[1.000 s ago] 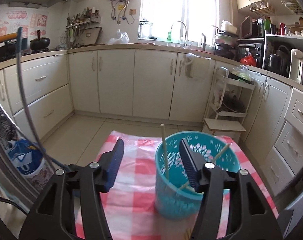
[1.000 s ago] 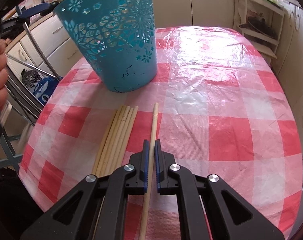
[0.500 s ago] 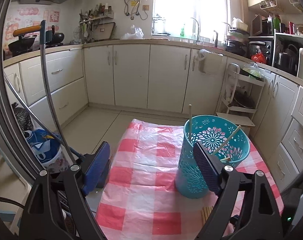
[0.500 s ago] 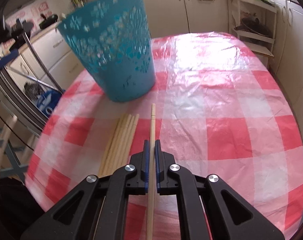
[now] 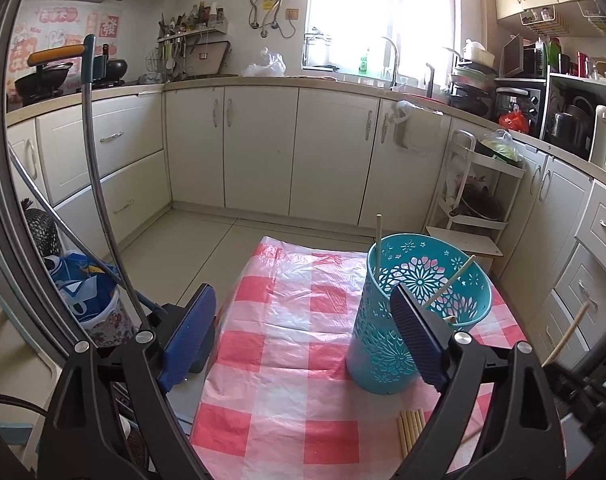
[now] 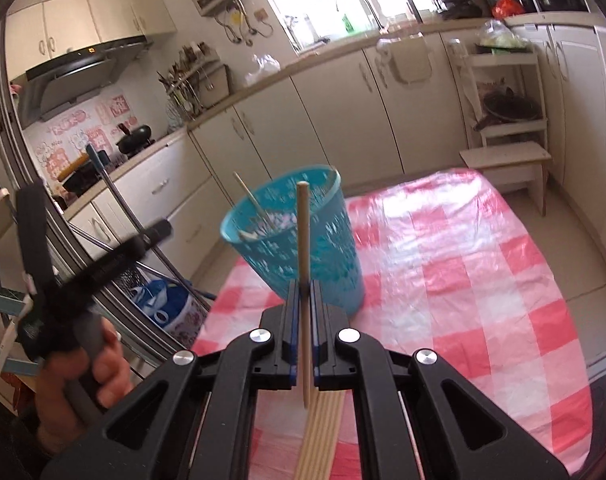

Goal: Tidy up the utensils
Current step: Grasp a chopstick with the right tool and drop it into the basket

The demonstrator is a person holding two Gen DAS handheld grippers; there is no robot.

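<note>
A teal perforated basket (image 5: 419, 312) stands upright on the red-checked table cloth (image 5: 287, 344), with a few wooden chopsticks (image 5: 378, 240) leaning inside. It also shows in the right wrist view (image 6: 299, 236). My right gripper (image 6: 303, 296) is shut on one wooden chopstick (image 6: 303, 232), held lifted and pointing toward the basket. A bundle of several chopsticks (image 6: 319, 432) lies on the cloth below it, also seen in the left wrist view (image 5: 411, 428). My left gripper (image 5: 303, 336) is open and empty, left of the basket, above the table.
The table edge (image 5: 223, 360) drops off on the left, with a metal chair frame (image 5: 103, 200) and a blue bag (image 5: 83, 292) beside it. Kitchen cabinets (image 5: 263, 152) run behind. A white rack (image 5: 475, 200) stands beyond the basket.
My right gripper has lifted the chopstick off the cloth and tilted up toward the basket. My left gripper has drawn back and left, away from the basket.
</note>
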